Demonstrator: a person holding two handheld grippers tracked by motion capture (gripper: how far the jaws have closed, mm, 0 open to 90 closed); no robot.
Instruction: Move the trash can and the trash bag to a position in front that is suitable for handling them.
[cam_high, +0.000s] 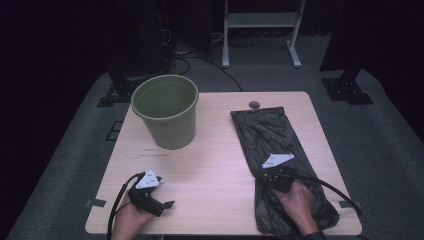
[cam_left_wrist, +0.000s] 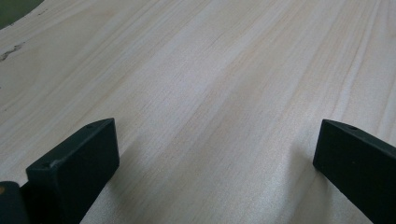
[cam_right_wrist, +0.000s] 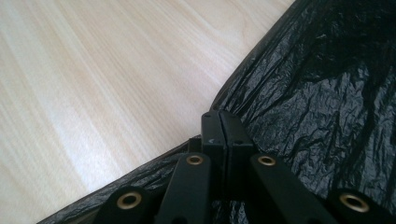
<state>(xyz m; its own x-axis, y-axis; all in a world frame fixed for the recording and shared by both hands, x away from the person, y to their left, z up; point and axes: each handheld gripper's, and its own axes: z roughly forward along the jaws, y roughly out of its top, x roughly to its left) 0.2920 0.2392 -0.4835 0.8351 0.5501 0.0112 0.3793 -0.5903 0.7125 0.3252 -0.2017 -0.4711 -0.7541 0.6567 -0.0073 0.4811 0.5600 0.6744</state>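
A black plastic bag lies flat along the right side of the wooden table, reaching its near edge. My right gripper sits at the bag's left edge, a hand behind it. In the right gripper view the jaws are pressed together, and my right gripper is shut on the edge of the black bag, which kinks there. A green bucket stands upright and empty at the table's far left. My left gripper rests near the front left corner. Its jaws stand wide apart over bare wood, so my left gripper is open.
A small grey round disc lies at the table's far edge beyond the bag. The legs of a white stand and dark equipment bases stand on the grey floor behind. Bare wood stretches between bucket and bag.
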